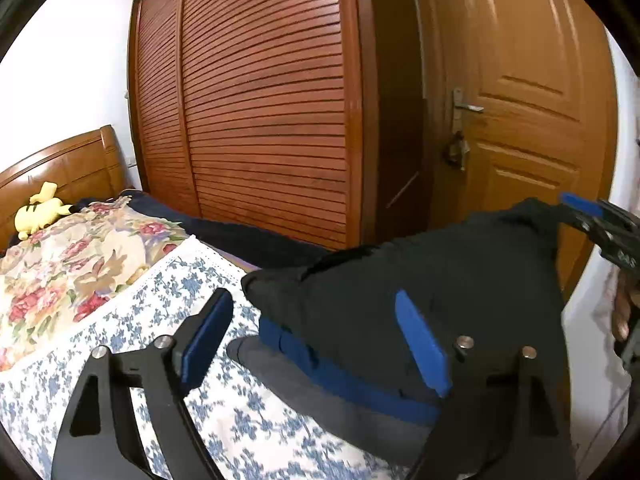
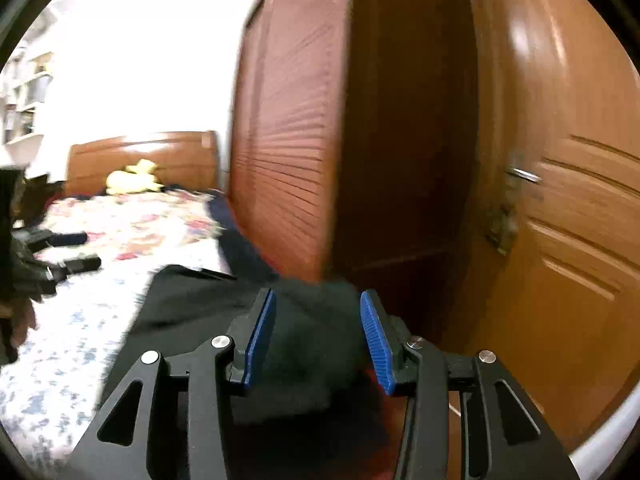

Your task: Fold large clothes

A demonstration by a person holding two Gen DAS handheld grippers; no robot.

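Two tools work a dark garment (image 1: 460,280) at the bed's (image 1: 100,340) edge: the left tool (image 1: 316,340) gapes wide, the right tool (image 2: 316,336), partly open, straddles bunched cloth. Next likely needs a firm corner grip.

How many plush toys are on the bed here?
1: a yellow plush toy lies at the head of the bed, against the wooden headboard. Others may be hidden beyond the views.
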